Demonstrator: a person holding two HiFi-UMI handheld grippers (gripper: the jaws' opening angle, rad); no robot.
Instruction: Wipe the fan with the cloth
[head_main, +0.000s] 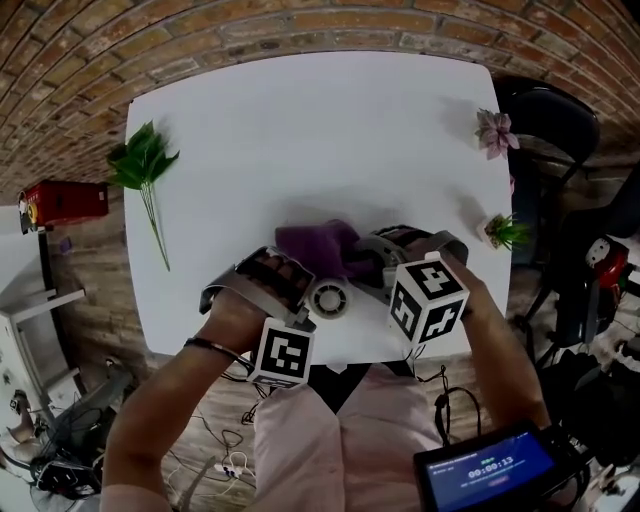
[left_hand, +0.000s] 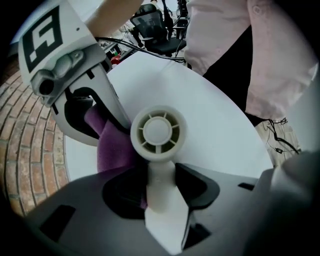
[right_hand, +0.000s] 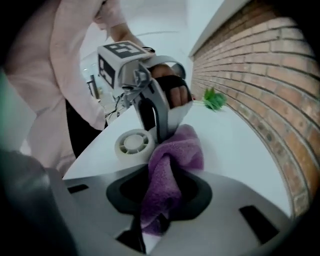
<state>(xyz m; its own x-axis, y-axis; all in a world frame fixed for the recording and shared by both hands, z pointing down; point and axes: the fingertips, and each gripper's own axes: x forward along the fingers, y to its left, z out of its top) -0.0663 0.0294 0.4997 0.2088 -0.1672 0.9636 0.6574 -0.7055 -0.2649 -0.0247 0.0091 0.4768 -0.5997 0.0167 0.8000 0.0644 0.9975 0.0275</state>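
As the left gripper (left_hand: 161, 202) points steeply down, its 2 jaws clamp the handle of the fan (left_hand: 158, 132), whose round head lies at the near edge of the table (head_main: 300, 130). The right gripper (right_hand: 159, 205), angled down alongside, is pinched tight on the purple cloth (right_hand: 175, 160), which is bunched just beside the fan. From the head view the handle is hidden.

The near edge of the worktop (head_main: 300, 130) is crowded: the left claw (left_hand: 161, 200) and the right claw (right_hand: 157, 210) stand close on either side of the fan (head_main: 329, 297), with the cloth (head_main: 318, 245) bunched just behind it, leaving only a narrow gap between them. The middle and far part of the surface give open passage. A leafy sprig (head_main: 143, 170) lies along the left edge, and a pink flower (head_main: 494, 131) and a small green plant (head_main: 505, 231) stand at the right edge.
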